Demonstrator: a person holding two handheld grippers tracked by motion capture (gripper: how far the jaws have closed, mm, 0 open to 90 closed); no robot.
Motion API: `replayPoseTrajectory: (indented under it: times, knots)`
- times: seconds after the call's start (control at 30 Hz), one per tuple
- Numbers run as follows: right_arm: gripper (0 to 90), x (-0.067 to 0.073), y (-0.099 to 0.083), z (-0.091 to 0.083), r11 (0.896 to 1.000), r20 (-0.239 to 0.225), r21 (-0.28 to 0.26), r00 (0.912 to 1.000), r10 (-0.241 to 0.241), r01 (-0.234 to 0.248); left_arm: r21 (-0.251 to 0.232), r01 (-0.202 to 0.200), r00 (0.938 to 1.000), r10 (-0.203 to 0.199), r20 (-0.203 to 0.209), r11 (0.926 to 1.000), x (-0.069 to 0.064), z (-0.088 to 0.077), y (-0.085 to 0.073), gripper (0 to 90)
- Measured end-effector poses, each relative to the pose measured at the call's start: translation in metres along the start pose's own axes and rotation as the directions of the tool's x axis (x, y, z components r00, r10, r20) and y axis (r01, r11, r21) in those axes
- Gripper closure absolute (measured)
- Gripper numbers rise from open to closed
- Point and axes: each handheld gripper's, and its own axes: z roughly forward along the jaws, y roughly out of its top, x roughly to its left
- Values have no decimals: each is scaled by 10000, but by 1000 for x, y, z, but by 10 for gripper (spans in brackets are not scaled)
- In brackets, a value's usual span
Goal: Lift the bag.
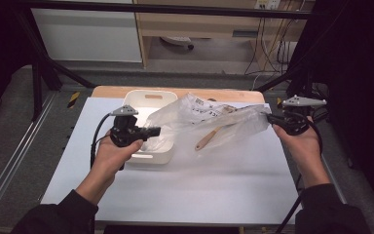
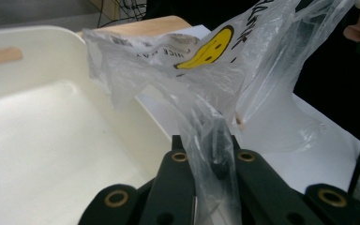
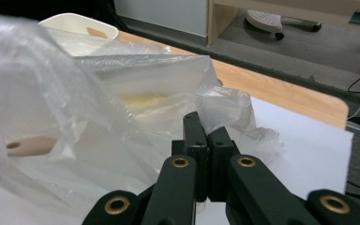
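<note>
left gripper [image 1: 157,130] and right gripper [image 1: 271,117] each pinch an end of the clear plastic bag [image 1: 209,119], stretched right of the white tub [image 1: 148,157]; wooden spoon [image 1: 207,139] inside

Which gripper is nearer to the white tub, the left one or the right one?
Left. The left gripper hangs over the white tub, shut on the plastic bag; the right gripper holds the bag's far end, away from the tub.
</note>
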Motion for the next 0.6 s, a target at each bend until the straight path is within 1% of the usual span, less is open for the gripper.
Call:
replayPoseTrajectory:
  times: [0.13, 0.17, 0.27, 0.33, 0.4, 0.5, 0.53, 0.6]
  knots:
    - [900, 5, -15, 1, 10000, -132, 39, 9999, 29, -29, 93, 271, 9995, -272, 152, 9996, 0, 2, -18, 900]
    - [900, 6, -19, 1, 10000, -158, -12, 9999, 72, -72, 91, 280, 9994, -282, 180, 9996, 0, 2, -21, 900]
    - [900, 11, -30, 1, 9998, -171, 64, 9997, 167, -166, 106, 239, 9994, -242, 251, 9997, -4, 2, -30, 900]
    - [900, 13, -39, 2, 9997, -194, 190, 9997, 157, -154, 179, 246, 9990, -252, 375, 9995, -7, 3, -37, 900]
    - [900, 15, -46, 2, 9996, -184, 217, 9997, 180, -176, 262, 210, 9989, -220, 416, 9994, -11, 4, -45, 900]
    - [900, 17, -59, 3, 9989, -284, 222, 9988, 410, -404, 364, 193, 9985, -211, 500, 9992, -16, 6, -56, 900]
    - [900, 18, -64, 3, 9985, -352, 263, 9981, 498, -488, 382, 246, 9983, -266, 513, 9990, -17, 6, -60, 900]
    - [900, 19, -74, 4, 9977, -336, 289, 9974, 630, -621, 447, 265, 9980, -290, 570, 9986, -20, 7, -69, 900]
